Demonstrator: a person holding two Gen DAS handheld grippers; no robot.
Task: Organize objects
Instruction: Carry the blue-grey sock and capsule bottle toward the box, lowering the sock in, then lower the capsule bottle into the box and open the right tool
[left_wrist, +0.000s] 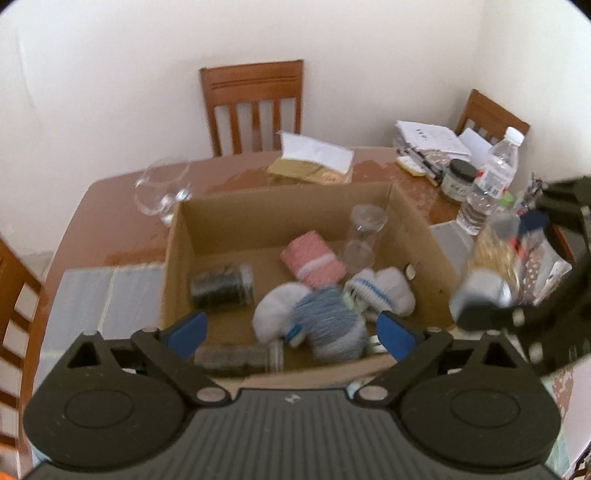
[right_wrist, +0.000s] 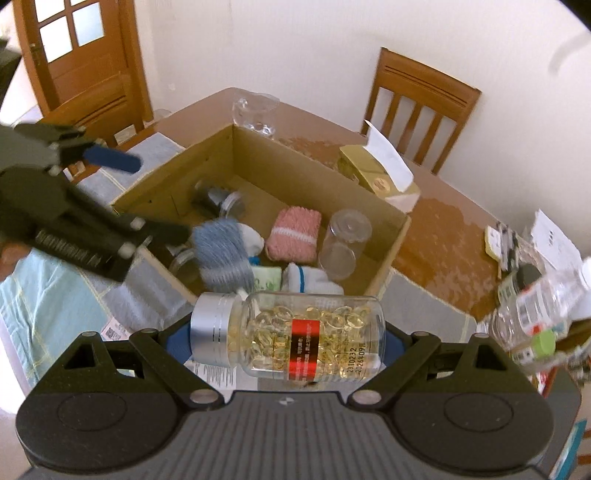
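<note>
A cardboard box (left_wrist: 176, 258) (right_wrist: 388, 248) stands open on the table. My left gripper (left_wrist: 291, 334) (right_wrist: 147, 195) hangs open above the box's near side. Below its spread blue pads a blue-grey striped sock roll (left_wrist: 328, 325) (right_wrist: 221, 254) shows blurred inside the box, clear of both pads. The box also holds a pink sock roll (left_wrist: 312, 260) (right_wrist: 293, 234), white socks (left_wrist: 384, 291), a clear jar (left_wrist: 364, 236) (right_wrist: 343, 240) and a dark jar (left_wrist: 221, 290) on its side. My right gripper (right_wrist: 288, 341) (left_wrist: 495, 266) is shut on a capsule bottle (right_wrist: 295, 332) (left_wrist: 484, 273), held sideways to the box's right.
Wine glasses (left_wrist: 162, 192) stand behind the box, next to a gold carton (left_wrist: 310, 168) with paper on it. A water bottle (left_wrist: 491, 181), a dark-lidded jar (left_wrist: 460, 181) and papers (left_wrist: 432, 138) crowd the right end. Wooden chairs (left_wrist: 255, 105) ring the table. Placemats (left_wrist: 103, 295) lie left.
</note>
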